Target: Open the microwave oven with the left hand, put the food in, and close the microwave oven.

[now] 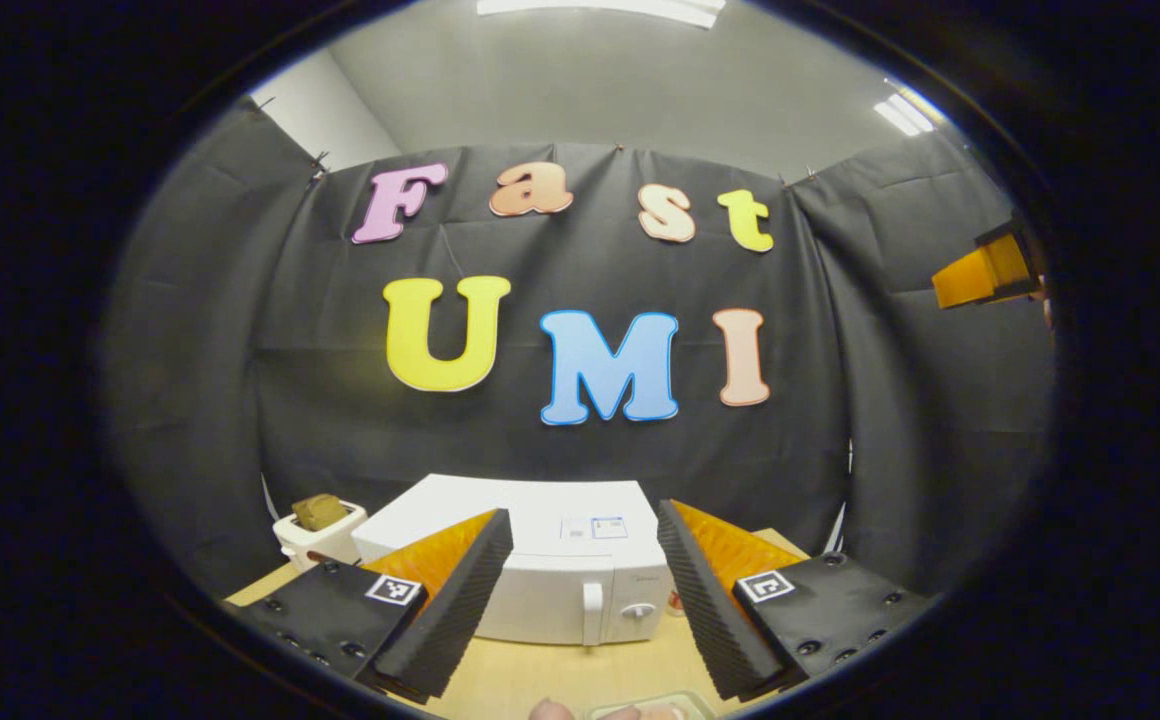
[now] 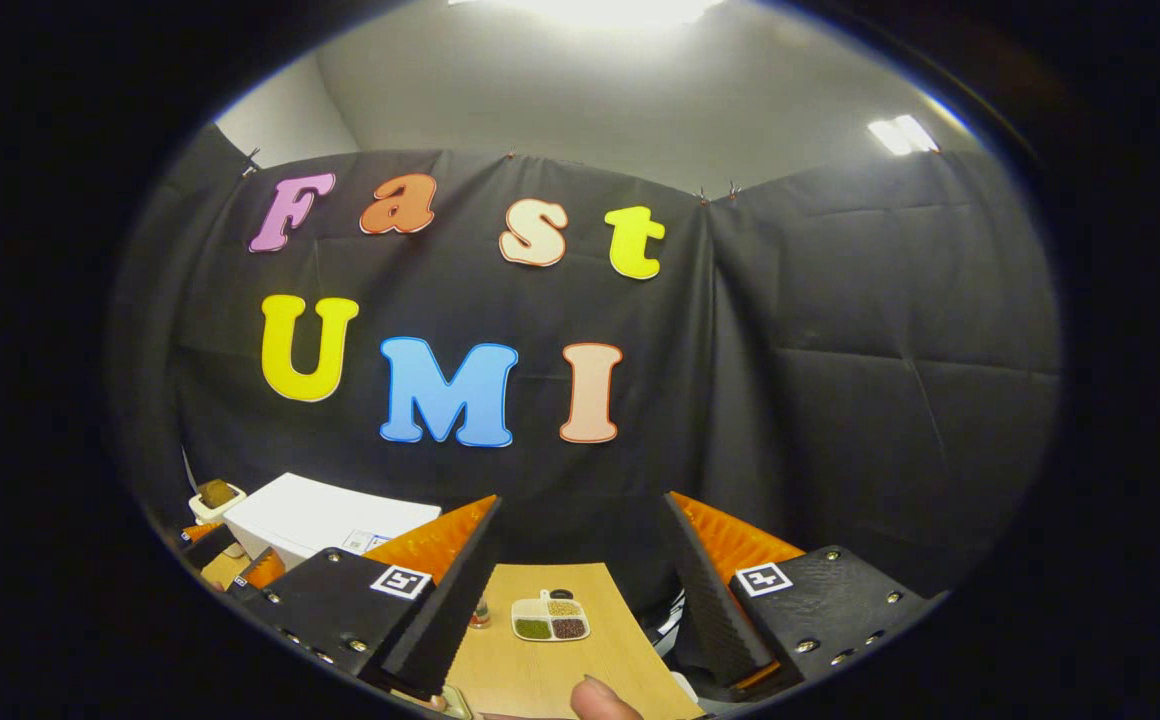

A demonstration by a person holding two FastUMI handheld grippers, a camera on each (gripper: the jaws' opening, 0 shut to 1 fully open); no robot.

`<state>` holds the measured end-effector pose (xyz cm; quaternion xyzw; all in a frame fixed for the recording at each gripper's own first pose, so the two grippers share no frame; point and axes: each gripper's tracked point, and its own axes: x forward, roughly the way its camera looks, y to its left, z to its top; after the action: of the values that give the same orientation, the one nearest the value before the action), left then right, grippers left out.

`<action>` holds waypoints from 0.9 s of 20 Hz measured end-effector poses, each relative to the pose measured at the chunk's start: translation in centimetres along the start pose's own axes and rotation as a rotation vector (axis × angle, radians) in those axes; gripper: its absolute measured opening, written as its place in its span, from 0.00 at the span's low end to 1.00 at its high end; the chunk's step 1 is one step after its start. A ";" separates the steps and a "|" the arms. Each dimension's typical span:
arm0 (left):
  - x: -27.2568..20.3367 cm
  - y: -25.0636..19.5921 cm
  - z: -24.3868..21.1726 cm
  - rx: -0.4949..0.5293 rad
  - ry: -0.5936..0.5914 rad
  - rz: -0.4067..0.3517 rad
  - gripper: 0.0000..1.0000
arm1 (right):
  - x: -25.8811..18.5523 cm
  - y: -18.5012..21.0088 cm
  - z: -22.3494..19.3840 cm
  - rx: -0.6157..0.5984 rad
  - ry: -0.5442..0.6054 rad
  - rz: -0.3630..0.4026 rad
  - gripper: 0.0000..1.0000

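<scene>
White microwave [image 1: 540, 570], door shut, stands at the table's [image 1: 540, 680] far edge; left gripper [image 1: 585, 590] and right gripper [image 2: 580, 590] spread wide, holding nothing.

So the boxy white microwave oven [image 1: 540, 570] sits on the pale wooden tabletop [image 1: 540, 685], backed up near the black cloth wall [image 1: 560, 440]. Its door handle and knob are on the right side of its front. Just left of it there's a small white toaster [image 1: 318, 535] with a brown slice of bread [image 1: 319, 511] poking out of the top. In the left gripper view the microwave sits straight ahead, between the two fingers. In the right gripper view it's off to the left, and a small white divided dish of grains [image 2: 550, 618] lies on the tabletop to the right of it, well apart, with a tiny bottle [image 2: 480, 613] just left of the dish.
</scene>
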<state>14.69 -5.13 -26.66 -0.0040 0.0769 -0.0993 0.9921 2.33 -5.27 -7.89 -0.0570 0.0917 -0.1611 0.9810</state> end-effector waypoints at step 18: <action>9.1 -1.4 -20.9 -0.036 0.227 -0.056 0.98 | 3.0 2.0 -5.8 -0.164 0.129 -0.068 0.95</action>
<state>19.98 -8.16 -48.61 -0.0129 0.1905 -0.1253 0.9736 4.56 -4.81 -14.26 -0.1296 0.1654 -0.1895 0.9591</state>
